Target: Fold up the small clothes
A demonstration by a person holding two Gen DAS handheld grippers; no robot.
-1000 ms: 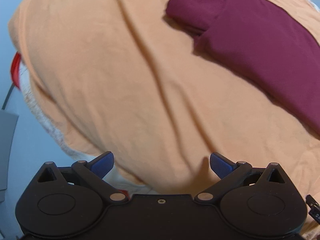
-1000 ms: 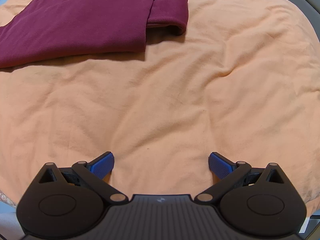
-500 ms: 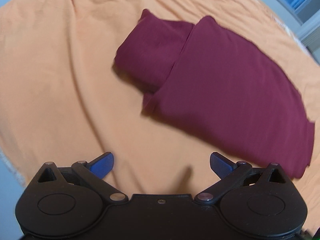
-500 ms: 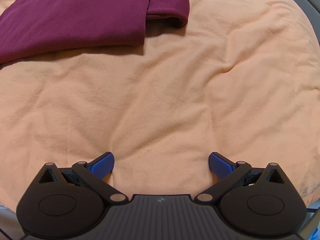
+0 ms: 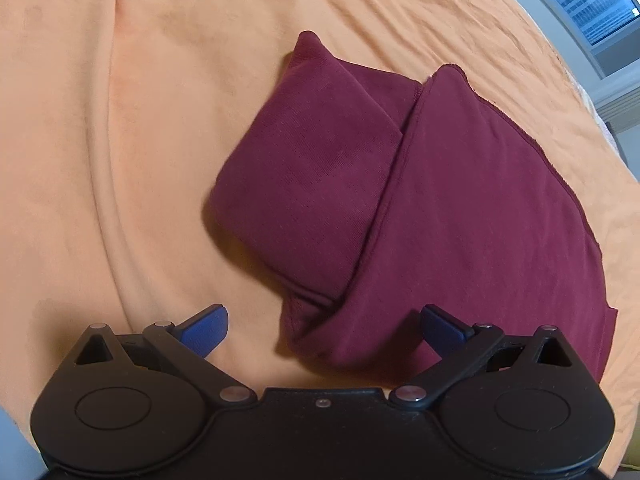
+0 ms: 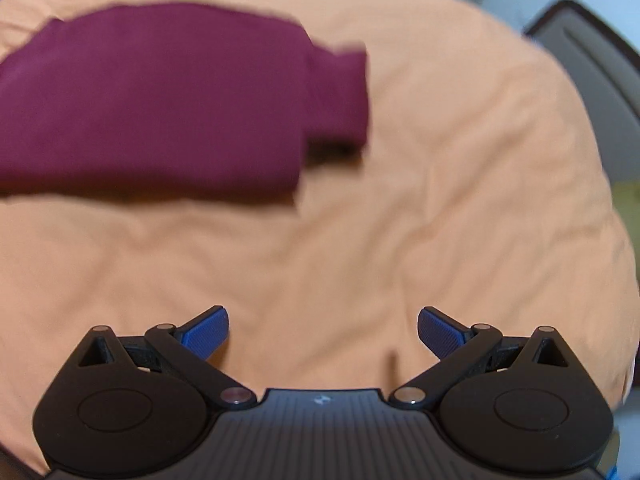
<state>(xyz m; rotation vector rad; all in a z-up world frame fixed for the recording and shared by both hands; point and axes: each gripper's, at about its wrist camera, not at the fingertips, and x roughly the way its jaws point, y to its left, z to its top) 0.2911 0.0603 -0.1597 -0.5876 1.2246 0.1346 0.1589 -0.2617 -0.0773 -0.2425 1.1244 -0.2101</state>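
A dark red shirt [image 5: 460, 216] lies on an orange sheet [image 5: 120, 160]. The sheet is soft and has many wrinkles. The shirt is partly folded. One flat part lies over a smaller folded part, a sleeve [image 5: 312, 184], which sticks out from under it.

In the left wrist view, the left gripper [image 5: 324, 330] hangs right over the near end of the shirt. Its two blue fingers [image 5: 206, 326] are spread wide apart. One finger is over the bare sheet. The other finger is over the red cloth. A corner of the shirt sits between them, but the fingers hold nothing. A window [image 5: 592, 0] shows past the sheet's far right edge.

In the right wrist view, the right gripper [image 6: 323, 332] is over bare sheet, well apart from the shirt. Its blue fingers [image 6: 208, 330] are spread wide too, with nothing between them but sheet. This view is blurry. The shirt [image 6: 160, 100] lies toward the far left part of the sheet here, with the sleeve [image 6: 340, 96] poking out to the right. A dark grey thing [image 6: 592, 52] shows past the far right edge; I cannot tell what it is.
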